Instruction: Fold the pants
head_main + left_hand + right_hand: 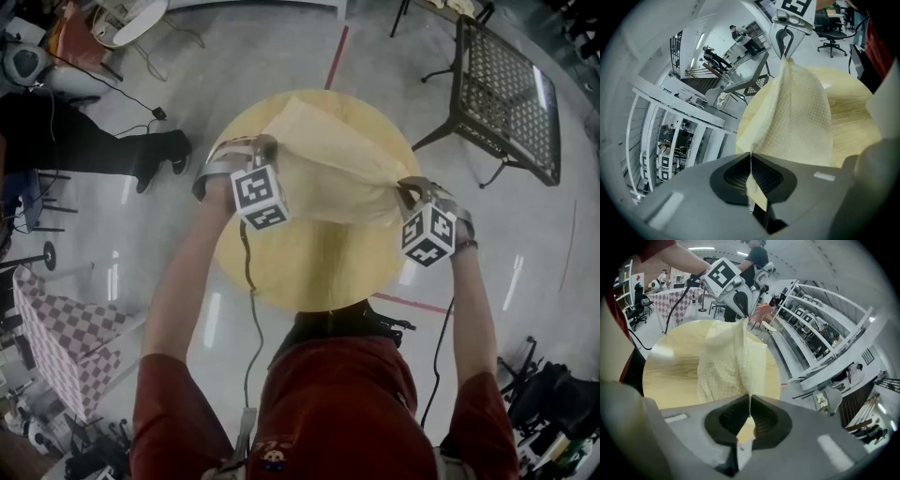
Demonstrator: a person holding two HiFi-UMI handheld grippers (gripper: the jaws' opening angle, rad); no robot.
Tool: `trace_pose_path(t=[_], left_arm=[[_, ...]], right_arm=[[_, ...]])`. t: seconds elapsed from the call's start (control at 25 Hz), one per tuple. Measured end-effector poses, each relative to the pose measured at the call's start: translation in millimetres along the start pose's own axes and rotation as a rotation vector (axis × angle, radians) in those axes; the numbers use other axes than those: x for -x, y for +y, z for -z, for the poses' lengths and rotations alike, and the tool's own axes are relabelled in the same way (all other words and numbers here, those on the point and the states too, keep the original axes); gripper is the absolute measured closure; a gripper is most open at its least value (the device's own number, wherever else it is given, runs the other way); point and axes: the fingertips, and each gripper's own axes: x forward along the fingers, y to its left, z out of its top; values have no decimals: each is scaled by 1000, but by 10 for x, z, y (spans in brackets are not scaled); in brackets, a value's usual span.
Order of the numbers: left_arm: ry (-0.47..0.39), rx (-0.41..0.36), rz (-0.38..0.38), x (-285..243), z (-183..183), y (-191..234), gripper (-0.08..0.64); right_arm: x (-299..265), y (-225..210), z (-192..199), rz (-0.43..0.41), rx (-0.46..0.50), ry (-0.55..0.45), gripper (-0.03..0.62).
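While the person in the red shirt stands at the near edge of the round, light wooden table, both hand-held grippers are clamped on the pale yellow, waffle-textured fabric pants.

The left gripper sits above the table's left edge. In the left gripper view its dark ribbed pads are pressed together with a thin edge of the cloth pinched between them, and a small tab of fabric pokes out below the jaws.

The right gripper is over the table's right edge. In the right gripper view its jaws are closed in the same way on a narrow fold of the same garment.

The pants are stretched between the two grippers across the far half of the tabletop. From that taut line the cloth spreads away in a broad, loosely creased sheet that reaches a point near the table's far edge. It seems to trail onto the wood there, though actual contact cannot be made out. The near half of the tabletop shows bare wood grain.

Each gripper view shows the opposite gripper at the far end of the fabric, cube with square markers on top.

A black metal mesh table stands on the grey floor off the far right, and a pink-and-white checked cloth covers furniture at the near left.
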Motion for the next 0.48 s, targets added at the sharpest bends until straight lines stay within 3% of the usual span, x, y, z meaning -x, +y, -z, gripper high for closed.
trace_pose_path(t=[0.48], left_arm=[[-17,-48,7,-621,-188,295,545]], right_arm=[[-391,-197,221,-56,-86,40,586]])
